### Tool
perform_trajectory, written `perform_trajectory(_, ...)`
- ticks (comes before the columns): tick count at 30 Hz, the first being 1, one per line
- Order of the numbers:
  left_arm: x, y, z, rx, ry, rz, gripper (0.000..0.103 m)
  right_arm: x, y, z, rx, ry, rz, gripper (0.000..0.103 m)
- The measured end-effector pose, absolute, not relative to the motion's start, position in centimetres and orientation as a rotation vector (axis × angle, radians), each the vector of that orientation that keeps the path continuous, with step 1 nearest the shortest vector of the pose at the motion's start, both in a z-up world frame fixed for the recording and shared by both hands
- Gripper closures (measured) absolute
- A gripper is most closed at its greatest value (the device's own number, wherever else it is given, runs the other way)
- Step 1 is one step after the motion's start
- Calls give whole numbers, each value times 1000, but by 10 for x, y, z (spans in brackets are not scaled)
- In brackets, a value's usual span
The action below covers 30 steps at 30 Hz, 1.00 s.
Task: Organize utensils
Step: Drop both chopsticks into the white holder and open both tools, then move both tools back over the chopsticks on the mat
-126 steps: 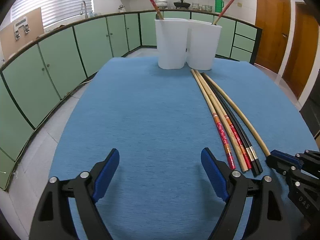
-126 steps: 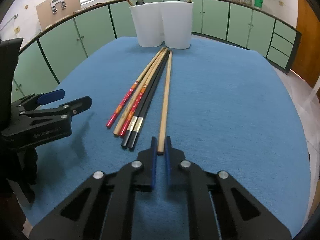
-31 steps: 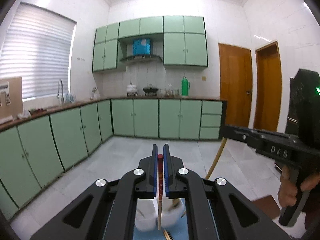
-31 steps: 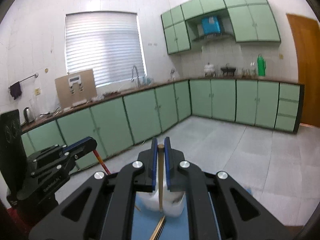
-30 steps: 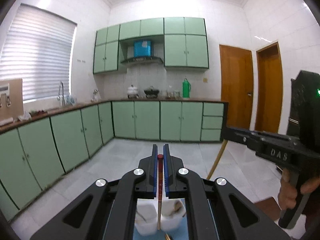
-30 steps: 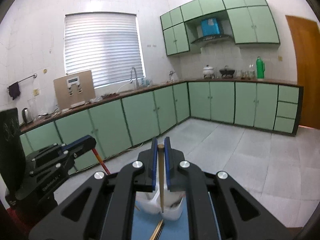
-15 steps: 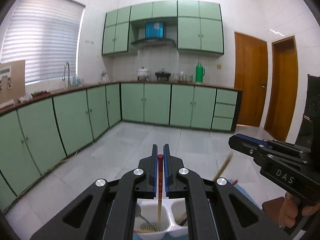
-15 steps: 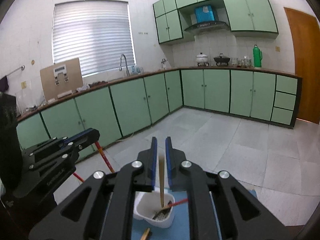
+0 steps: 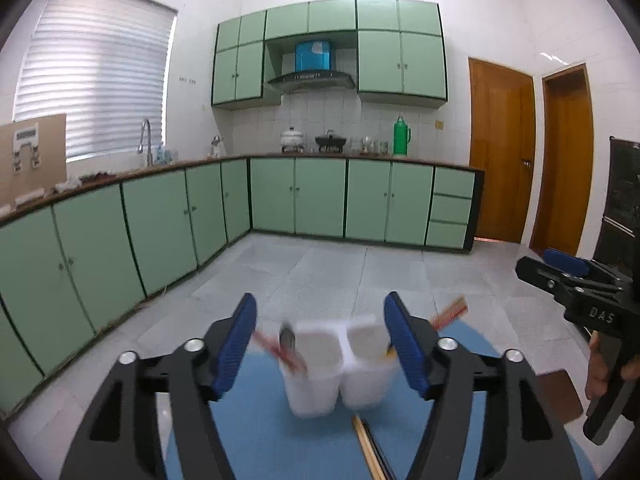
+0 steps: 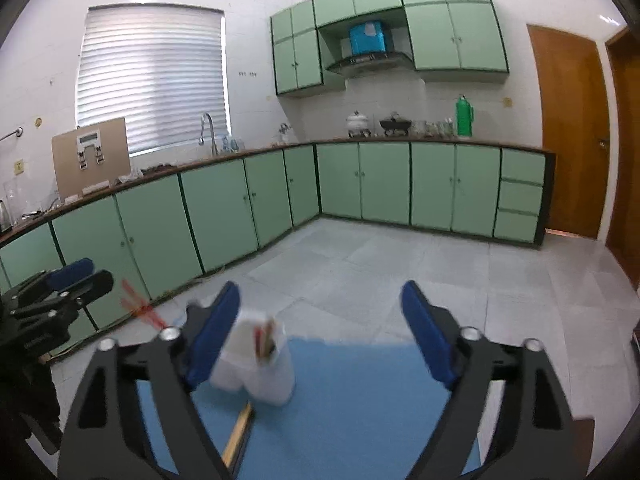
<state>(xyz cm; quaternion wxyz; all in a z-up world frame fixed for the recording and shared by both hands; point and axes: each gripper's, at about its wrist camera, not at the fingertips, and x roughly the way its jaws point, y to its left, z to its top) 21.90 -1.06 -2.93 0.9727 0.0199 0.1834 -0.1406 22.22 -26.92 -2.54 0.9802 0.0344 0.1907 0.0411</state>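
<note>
**Both grippers spread wide above the white twin-cup holder**

The left gripper (image 9: 322,344), black with blue rubber pads, hangs above the white plastic two-compartment utensil holder (image 9: 340,372) with its jaws spread wide and nothing between them. The holder stands on the round table covered in blue cloth (image 9: 256,412), and its image is blurred. In the left wrist view red patterned chopsticks (image 9: 280,354) lean out of the holder's left cup, and a dark utensil head (image 9: 287,338) shows at the same rim. More striped chopstick ends (image 9: 450,312) stick out to the right of the right cup, past the right pad. Just in front of the holder, a bundle of wooden and dark chopsticks (image 9: 370,446) lies on the cloth.

The right gripper (image 10: 320,340), of the same build, is also fully open and holds nothing. From its camera the holder (image 10: 256,368) sits low and to the left, partly behind the left pad, with a red and a wooden chopstick (image 10: 264,340) standing in the nearer cup. A wooden chopstick end (image 10: 240,428) lies on the blue cloth (image 10: 360,400) below the holder.

Each gripper shows in the other's view: the right one (image 9: 568,276) at the right edge, gripped by a hand (image 9: 612,364); the left one (image 10: 60,284) at the left edge, with red chopstick tips (image 10: 138,306) blurred beside it
</note>
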Motion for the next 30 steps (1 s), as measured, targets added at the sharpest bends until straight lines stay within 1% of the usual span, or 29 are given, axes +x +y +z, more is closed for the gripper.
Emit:
perform_trajectory(2,199,-8,-54,33,426,-279,31,206,-269,-44,89,414,69,14)
perform_trajectory(4,181,-7,-79,41,467,-262,30,188,-265,-67,97,460,66,14)
perform_trajectory(8,160,-4,-133,36,584,-234,29,159,-253,-119,128,560,51,14)
perform_trajectory(12,143,0,-178,25,692,-210,29,140,-234,-157,150,659,68,14)
perform_trajectory(18,126,2,-211,41,764,-179,29,116,-199,-196,115,742,95,14)
perform_trajectory(21,125,8,-217,28,795,-163,29,113,-190,-205,100,777,121,22)
perform_trajectory(24,125,16,-217,25,813,-142,29,109,-181,-212,78,806,153,27)
perform_trajectory(26,127,18,-221,49,843,-126,29,108,-176,-211,63,806,161,32)
perform_trajectory(28,126,22,-222,44,855,-126,29,108,-175,-211,55,814,171,41)
perform_trajectory(30,125,26,-222,32,858,-118,29,107,-172,-214,48,834,195,47)
